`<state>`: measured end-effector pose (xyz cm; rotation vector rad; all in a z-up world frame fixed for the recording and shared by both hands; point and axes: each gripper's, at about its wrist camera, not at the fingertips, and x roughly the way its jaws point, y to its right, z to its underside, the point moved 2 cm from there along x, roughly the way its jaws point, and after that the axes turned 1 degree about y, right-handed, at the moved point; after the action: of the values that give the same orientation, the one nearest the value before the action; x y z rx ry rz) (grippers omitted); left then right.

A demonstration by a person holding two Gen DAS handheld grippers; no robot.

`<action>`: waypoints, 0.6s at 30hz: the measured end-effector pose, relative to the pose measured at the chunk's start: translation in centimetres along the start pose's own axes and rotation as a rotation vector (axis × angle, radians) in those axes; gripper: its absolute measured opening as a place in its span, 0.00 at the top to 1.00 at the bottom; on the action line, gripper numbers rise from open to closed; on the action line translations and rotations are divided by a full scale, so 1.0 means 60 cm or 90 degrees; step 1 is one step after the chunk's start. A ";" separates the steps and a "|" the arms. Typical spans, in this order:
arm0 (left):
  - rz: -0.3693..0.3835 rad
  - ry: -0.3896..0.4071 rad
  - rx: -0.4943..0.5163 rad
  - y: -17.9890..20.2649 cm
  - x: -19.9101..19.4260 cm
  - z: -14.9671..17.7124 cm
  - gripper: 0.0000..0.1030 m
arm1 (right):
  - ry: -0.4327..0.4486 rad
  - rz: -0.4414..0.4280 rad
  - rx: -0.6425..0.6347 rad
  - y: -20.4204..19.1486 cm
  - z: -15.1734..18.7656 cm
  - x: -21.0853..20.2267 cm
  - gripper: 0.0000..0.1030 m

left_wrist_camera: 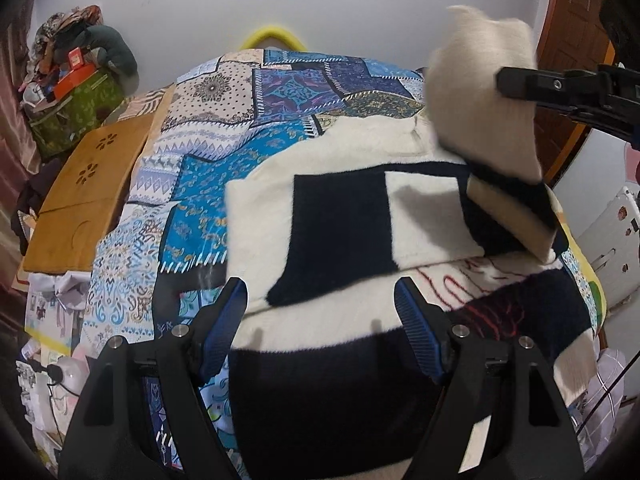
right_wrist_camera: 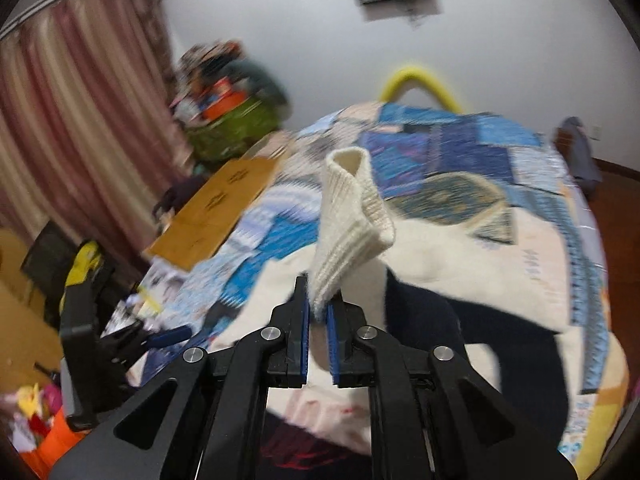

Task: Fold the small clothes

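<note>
A cream and navy knitted sweater (left_wrist_camera: 340,232) with red stitching lies spread on the patchwork bedspread (left_wrist_camera: 224,140). My left gripper (left_wrist_camera: 320,286) hovers just above the sweater's near part, jaws wide open with nothing between them. In the right wrist view my right gripper (right_wrist_camera: 318,300) is shut on the cream ribbed sleeve cuff (right_wrist_camera: 352,216), which stands lifted above the sweater (right_wrist_camera: 460,256). The left wrist view shows that raised sleeve (left_wrist_camera: 480,92) at the upper right, with the right gripper's (left_wrist_camera: 516,80) black body behind it. The sleeve hides part of the sweater's far right side.
A wooden lap board (left_wrist_camera: 88,184) lies along the bed's left edge. Behind it stands a green bag (left_wrist_camera: 76,108) piled with clutter. A yellow hoop (left_wrist_camera: 276,36) rises at the bed's far end. Striped curtains (right_wrist_camera: 72,120) hang at left, and a brown door (left_wrist_camera: 572,40) is at right.
</note>
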<state>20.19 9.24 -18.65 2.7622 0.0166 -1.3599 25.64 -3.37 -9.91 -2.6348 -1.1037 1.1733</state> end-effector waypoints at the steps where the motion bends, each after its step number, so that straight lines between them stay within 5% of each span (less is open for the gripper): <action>1: 0.000 0.000 -0.002 -0.001 -0.001 0.002 0.27 | -0.005 -0.012 -0.005 -0.010 0.002 0.005 0.90; 8: 0.014 -0.020 -0.024 -0.010 0.014 0.009 0.27 | -0.008 -0.003 -0.036 -0.011 0.020 -0.001 0.76; 18: -0.023 -0.083 -0.102 -0.072 0.089 0.010 0.27 | -0.028 0.212 -0.042 0.160 0.080 -0.069 0.57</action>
<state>22.77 13.44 -23.46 2.5509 0.1631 -1.4745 26.19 -14.22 -13.76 -2.9406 -0.7363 1.2703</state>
